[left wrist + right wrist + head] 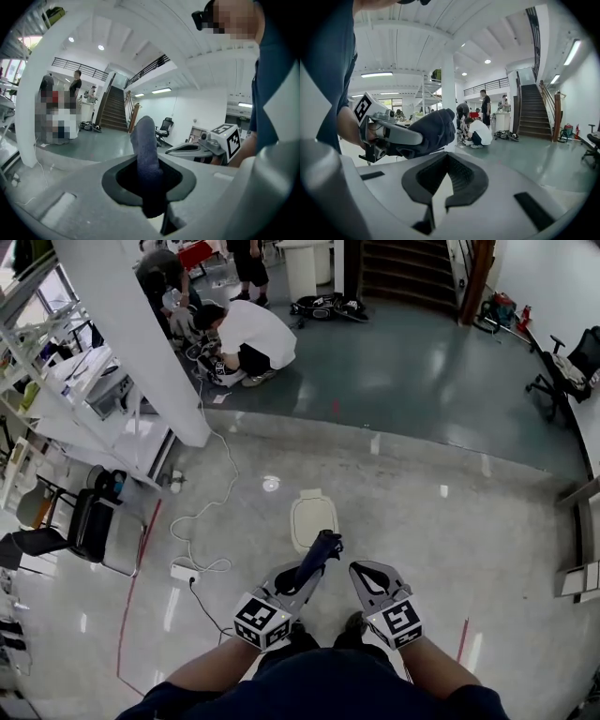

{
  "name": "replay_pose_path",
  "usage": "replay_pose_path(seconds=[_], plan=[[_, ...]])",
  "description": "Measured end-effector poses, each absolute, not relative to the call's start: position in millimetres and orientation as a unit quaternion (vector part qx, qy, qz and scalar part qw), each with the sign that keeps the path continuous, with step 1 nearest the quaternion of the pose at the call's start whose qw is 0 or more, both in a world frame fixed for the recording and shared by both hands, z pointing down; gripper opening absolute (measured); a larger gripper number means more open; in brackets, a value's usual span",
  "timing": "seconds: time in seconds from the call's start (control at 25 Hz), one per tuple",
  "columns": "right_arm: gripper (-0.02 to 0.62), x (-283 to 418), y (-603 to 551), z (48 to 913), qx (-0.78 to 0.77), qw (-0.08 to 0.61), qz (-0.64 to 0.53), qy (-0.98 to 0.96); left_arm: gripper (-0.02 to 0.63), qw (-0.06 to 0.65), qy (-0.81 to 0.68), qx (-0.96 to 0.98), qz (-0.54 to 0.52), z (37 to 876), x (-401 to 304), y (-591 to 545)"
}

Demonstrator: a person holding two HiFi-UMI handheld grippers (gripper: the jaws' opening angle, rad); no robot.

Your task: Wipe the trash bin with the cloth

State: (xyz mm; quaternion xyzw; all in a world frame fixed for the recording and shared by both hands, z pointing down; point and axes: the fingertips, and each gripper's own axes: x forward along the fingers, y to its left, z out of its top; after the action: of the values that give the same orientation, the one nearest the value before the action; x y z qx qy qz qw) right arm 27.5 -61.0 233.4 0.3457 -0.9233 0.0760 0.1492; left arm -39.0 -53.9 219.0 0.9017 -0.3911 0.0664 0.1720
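A cream-white trash bin (312, 517) stands on the shiny floor just ahead of both grippers, seen from above. My left gripper (302, 577) is shut on a dark blue cloth (321, 552), which sticks up and forward, its tip over the bin's near edge. In the left gripper view the cloth (146, 150) rises upright from between the jaws of the left gripper (151, 190). My right gripper (362, 571) is held beside it, shut and holding nothing. In the right gripper view the right gripper (440, 187) shows its pads nearly touching, with the cloth (432, 129) to the left.
A white power strip (183, 570) and its looping cable lie on the floor at left, near a black chair (94, 524). A white pillar (141, 334) and shelves stand further left. A person (246, 334) crouches behind; an office chair (570, 367) is far right.
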Motion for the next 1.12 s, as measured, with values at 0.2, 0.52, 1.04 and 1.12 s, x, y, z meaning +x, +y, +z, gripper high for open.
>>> replay_pose_path(seconds=[0.2,0.52,1.04,1.12], plan=[[0.009,24,-42,190,0.347,0.104,0.066,-0.93,0.066,0.15,-0.389,0.908,0.032,174,-32,-29],[0.009,20,-24,175,0.335,0.075,0.087,-0.935,0.066,0.171,-0.401,0.9,0.002,169,-26,-15],[0.009,32,-18,165,0.332,0.067,0.089,-0.937,0.066,0.167,-0.405,0.899,-0.009,156,-21,-14],[0.008,32,-19,165,0.331,0.067,0.088,-0.937,0.066,0.165,-0.405,0.899,-0.009,155,-20,-15]])
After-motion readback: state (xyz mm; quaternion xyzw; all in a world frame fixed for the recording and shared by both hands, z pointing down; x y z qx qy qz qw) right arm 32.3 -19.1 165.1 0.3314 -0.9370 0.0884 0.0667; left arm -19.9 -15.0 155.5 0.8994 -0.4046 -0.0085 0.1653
